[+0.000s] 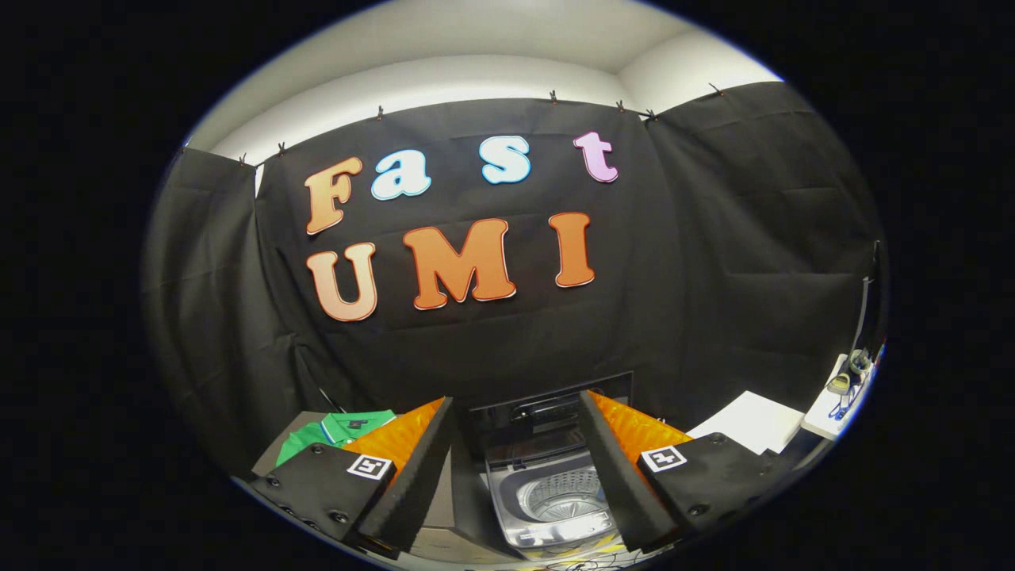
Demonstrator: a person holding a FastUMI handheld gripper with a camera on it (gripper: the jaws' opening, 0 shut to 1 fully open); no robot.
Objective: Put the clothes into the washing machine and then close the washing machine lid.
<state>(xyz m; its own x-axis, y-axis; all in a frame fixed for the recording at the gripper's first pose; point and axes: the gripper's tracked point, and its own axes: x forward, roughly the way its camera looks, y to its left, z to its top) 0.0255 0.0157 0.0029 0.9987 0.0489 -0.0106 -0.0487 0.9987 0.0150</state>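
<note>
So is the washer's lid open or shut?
Open: the washer's lid stands up at the back and the drum shows between the open claw's fingers.

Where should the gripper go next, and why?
Probably toward the green collared shirt, then down onto it. The gripper is open with nothing between its fingers. The shirt lies folded on the grey surface beyond the one finger, beside the grey top-loading washing machine, whose lid is up and steel drum bare.

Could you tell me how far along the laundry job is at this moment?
Barely begun. The washing machine stands with its lid up and its drum in view. The green shirt lies on the surface beside it, beyond one finger. The gripper is open and holds nothing. Left: load the shirt, then close the lid.
</note>
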